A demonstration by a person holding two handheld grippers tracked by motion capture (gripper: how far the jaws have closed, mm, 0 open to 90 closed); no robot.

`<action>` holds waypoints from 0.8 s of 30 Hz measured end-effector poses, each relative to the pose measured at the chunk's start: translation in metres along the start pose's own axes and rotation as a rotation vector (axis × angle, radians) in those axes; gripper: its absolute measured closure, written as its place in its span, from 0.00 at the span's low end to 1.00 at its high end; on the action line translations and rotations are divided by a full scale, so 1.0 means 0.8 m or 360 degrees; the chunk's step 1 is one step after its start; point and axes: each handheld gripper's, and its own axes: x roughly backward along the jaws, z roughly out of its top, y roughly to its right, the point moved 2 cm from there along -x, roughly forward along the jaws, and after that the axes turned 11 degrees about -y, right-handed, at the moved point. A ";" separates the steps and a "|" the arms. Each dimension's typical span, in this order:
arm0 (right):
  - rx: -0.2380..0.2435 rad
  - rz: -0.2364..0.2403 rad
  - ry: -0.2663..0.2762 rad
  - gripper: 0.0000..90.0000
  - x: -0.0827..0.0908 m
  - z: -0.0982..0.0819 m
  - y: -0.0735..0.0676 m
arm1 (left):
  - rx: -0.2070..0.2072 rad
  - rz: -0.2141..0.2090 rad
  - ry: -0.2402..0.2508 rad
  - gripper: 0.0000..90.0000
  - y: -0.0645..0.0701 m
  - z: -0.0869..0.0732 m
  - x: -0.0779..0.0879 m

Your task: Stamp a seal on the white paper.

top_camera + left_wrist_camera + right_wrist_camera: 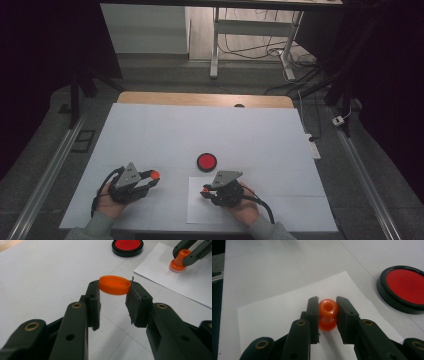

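My left gripper (115, 286) is shut on an orange cap (114, 285), held flat between its pads above the white table; in the high view that left gripper (152, 176) sits at the front left with the orange cap (155, 175) at its tip. My right gripper (327, 308) is shut on an orange stamp (327, 314) by its knob, standing upright on a white sheet of paper (274, 315). The high view shows the right gripper (205, 192) over the paper (197, 210), and the left gripper view shows the stamp (179, 261) resting on the sheet.
A round black-rimmed pad with a red centre (206, 162) lies on the white table (200, 130) just beyond the paper. A wooden strip borders the table's far edge (205, 98). Rails run along both sides on the floor.
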 end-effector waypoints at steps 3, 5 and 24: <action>-0.0002 0.0000 0.0007 0.80 0.000 0.000 0.000 | 0.0000 0.0000 0.0000 0.71 0.000 0.000 0.000; -0.0003 -0.0004 0.0009 0.80 0.000 -0.001 -0.001 | -0.0001 -0.0001 0.0000 0.71 0.000 0.000 0.000; -0.0021 -0.0005 0.0026 0.80 -0.001 -0.002 -0.001 | 0.0000 0.0002 -0.0001 0.71 0.000 0.000 0.000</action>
